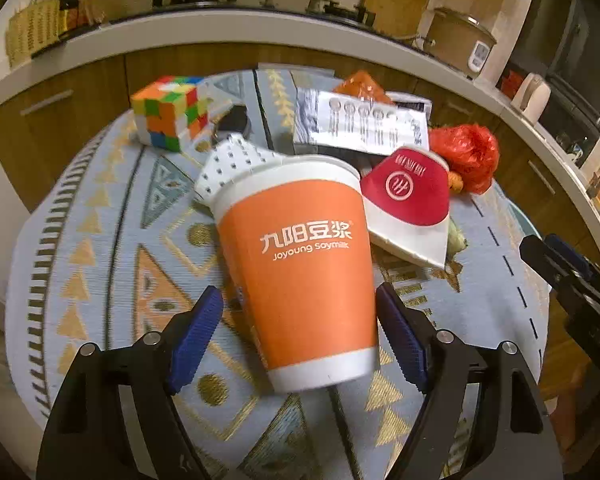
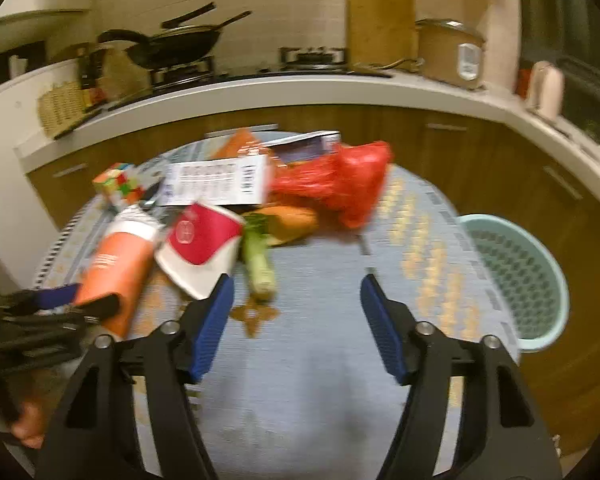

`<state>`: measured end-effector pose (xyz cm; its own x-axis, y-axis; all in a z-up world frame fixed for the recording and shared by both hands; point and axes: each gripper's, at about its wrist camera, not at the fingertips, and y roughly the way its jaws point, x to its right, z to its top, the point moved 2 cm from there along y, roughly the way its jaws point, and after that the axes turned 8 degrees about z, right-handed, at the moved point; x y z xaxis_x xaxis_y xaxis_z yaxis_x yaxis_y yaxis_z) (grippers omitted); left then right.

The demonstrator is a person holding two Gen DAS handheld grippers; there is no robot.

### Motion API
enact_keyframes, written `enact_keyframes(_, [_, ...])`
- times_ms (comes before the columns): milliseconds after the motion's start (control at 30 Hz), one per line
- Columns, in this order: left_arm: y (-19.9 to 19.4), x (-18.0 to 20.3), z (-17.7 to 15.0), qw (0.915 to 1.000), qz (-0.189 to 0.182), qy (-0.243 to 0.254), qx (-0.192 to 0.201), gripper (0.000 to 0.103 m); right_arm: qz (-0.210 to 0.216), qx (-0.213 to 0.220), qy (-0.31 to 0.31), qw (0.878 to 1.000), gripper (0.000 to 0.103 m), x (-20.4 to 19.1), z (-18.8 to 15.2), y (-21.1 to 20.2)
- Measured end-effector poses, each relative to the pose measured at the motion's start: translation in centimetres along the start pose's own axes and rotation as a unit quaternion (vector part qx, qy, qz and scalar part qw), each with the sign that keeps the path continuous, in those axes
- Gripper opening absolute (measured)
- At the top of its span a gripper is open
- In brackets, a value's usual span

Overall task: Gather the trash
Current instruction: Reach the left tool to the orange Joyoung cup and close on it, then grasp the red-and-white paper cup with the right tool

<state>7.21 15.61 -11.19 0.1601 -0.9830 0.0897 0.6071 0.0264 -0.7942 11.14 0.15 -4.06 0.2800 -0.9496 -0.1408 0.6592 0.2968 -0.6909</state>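
Right now the orange paper cup with white writing (image 1: 304,268) lies on its side on the round bench with the patterned cloth (image 1: 100,240). Its white bottom points at the left gripper (image 1: 300,344) and its open mouth points away, so its long line runs the same way as the gripper looks. The left gripper is spread wide, with one blue finger on each side of the cup's lower end. The right-hand finger looks to be just at the cup wall; the other has a small gap. It is not squeezing the cup yet.

The right gripper (image 2: 296,324) is also wide apart and holds nothing. Only bare cloth sits between its fingers. The cup is off to its left, so the left gripper is much nearer.

I think the cup goes next into the pale green plastic basket (image 2: 516,276), which stands past the bench edge on the right side. Beside the cup lies a squashed red and white paper cup (image 1: 408,208).
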Motion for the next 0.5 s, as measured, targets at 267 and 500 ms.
enact_keyframes(267, [-1.6, -0.1, 0.2, 0.999, -0.011, 0.006, 0.044, 0.068, 0.064, -0.041, 0.002, 0.997, 0.069, -2.0, 1.1, 3.0])
enact_keyframes(500, [-3.3, -2.2, 1.0, 0.9976, -0.016, -0.015, 0.065, 0.068, 0.089, -0.09, 0.01, 0.992, 0.068, -3.2, 1.6, 7.2])
